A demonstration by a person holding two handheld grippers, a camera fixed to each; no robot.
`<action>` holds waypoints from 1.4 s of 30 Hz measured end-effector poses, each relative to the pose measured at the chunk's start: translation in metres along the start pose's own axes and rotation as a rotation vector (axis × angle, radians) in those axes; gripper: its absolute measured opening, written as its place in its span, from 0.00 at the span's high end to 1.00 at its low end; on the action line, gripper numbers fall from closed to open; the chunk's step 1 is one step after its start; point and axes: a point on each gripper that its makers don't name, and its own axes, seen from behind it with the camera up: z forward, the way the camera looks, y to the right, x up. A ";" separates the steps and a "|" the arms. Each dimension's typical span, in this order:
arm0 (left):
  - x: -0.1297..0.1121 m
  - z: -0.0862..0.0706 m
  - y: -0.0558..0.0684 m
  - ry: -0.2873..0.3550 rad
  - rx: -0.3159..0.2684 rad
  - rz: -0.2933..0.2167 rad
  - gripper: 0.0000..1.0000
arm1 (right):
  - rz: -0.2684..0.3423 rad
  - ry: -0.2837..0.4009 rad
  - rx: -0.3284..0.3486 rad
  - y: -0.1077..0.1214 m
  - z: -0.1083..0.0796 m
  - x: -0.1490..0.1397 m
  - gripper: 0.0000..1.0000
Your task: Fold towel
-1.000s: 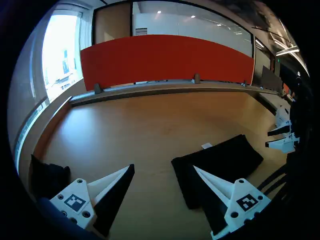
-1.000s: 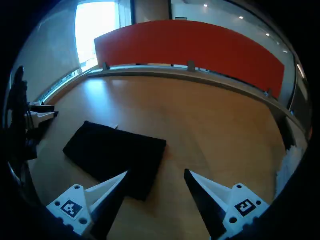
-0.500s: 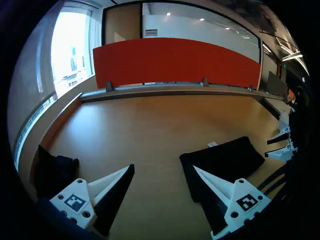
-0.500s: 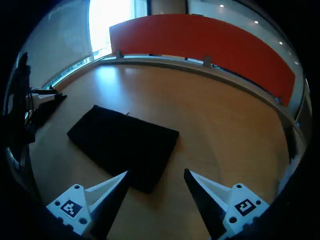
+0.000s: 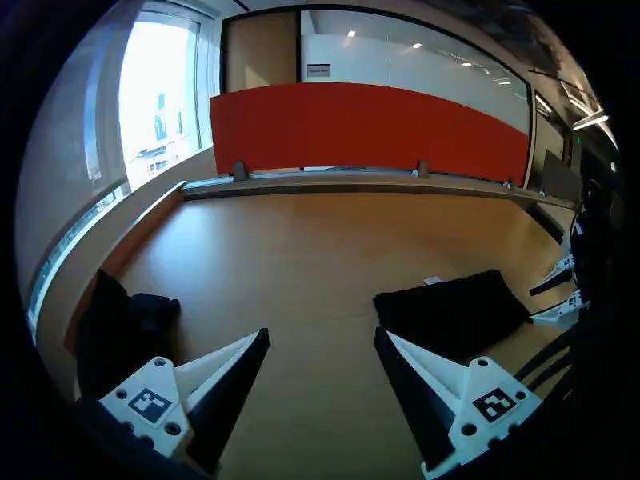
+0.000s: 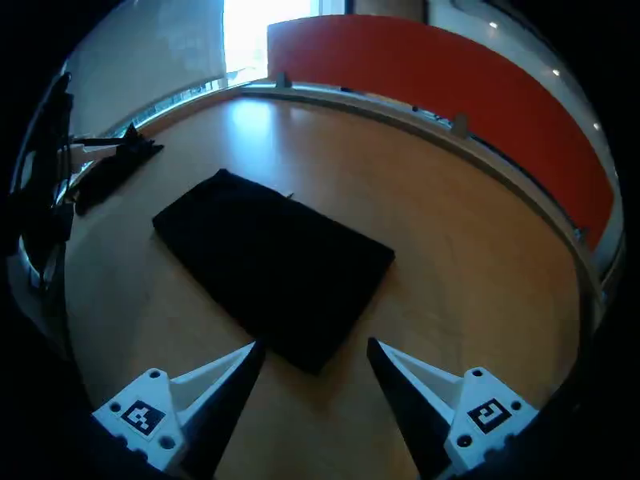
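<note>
A black towel [image 6: 276,260] lies flat on the wooden table [image 6: 480,240], folded into a rectangle. My right gripper [image 6: 314,346] hovers open just above its near edge, with nothing between the fingers. In the left gripper view the same towel [image 5: 452,308] lies to the right, beyond the right finger. My left gripper [image 5: 320,336] is open over bare table [image 5: 320,240], holding nothing. The right gripper's white fingers [image 5: 560,312] show at the far right, next to the towel.
A crumpled dark cloth pile [image 5: 120,328] sits at the table's left edge, and it also appears as dark cloth [image 6: 112,168] at the left. An orange divider panel [image 5: 368,120] stands along the table's far edge, with a bright window [image 5: 156,112] beside it.
My left gripper has swung left, so the towel slid right and the dark pile came further into view. My right gripper has moved in over the towel and tilted down.
</note>
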 end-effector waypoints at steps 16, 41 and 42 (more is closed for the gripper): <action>-0.031 -0.032 -0.002 -0.037 -0.008 0.009 0.02 | -0.107 -0.082 0.035 -0.002 0.006 -0.012 0.32; -0.047 -0.039 -0.004 -0.069 -0.021 0.015 0.02 | -0.054 -0.086 0.045 -0.010 0.005 -0.013 0.94; -0.048 -0.039 -0.003 -0.069 -0.022 0.015 0.02 | -0.051 -0.086 0.045 -0.010 0.005 -0.013 0.94</action>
